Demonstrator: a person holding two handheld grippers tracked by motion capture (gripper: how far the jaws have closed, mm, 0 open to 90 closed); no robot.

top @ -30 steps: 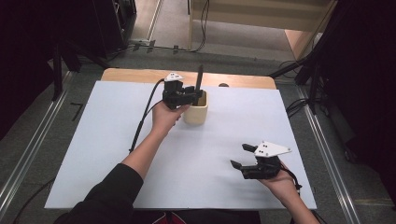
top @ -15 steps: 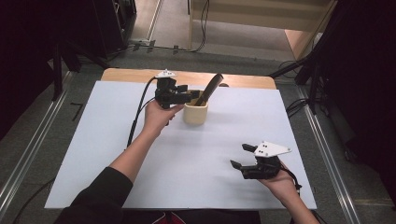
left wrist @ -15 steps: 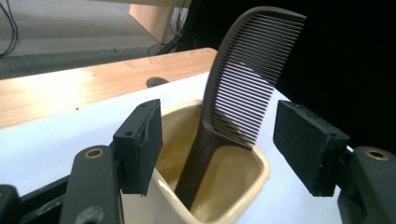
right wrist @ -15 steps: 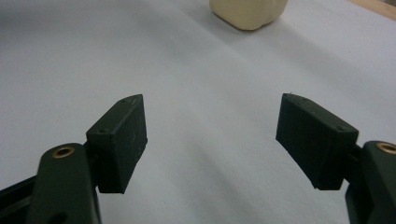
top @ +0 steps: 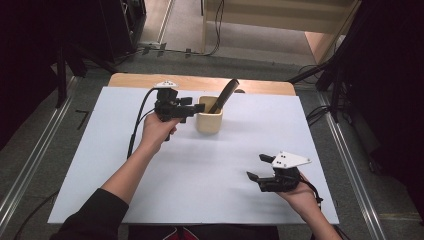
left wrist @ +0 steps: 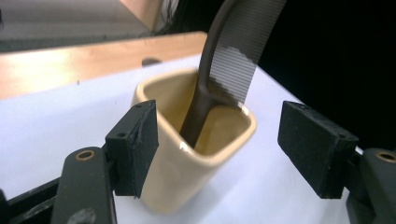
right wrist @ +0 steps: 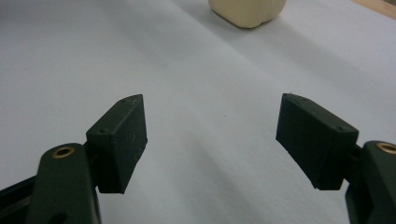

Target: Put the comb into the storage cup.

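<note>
The left gripper (top: 199,107), jaws just spreading off the comb (top: 223,95), should back straight away without nudging the cup (top: 208,121); right gripper (top: 256,167) idles agape.

I see two black grippers: the left gripper (top: 192,108) trails a black cable, the right gripper (top: 257,168) carries a grey three-cornered plate. Brass-ringed screws sit below square black fingers (right wrist: 119,140). Dark sleeve (top: 95,215).

Glossy ceramic cup (left wrist: 196,154), matt ridged comb (left wrist: 238,51), matt white table (top: 200,175).
</note>
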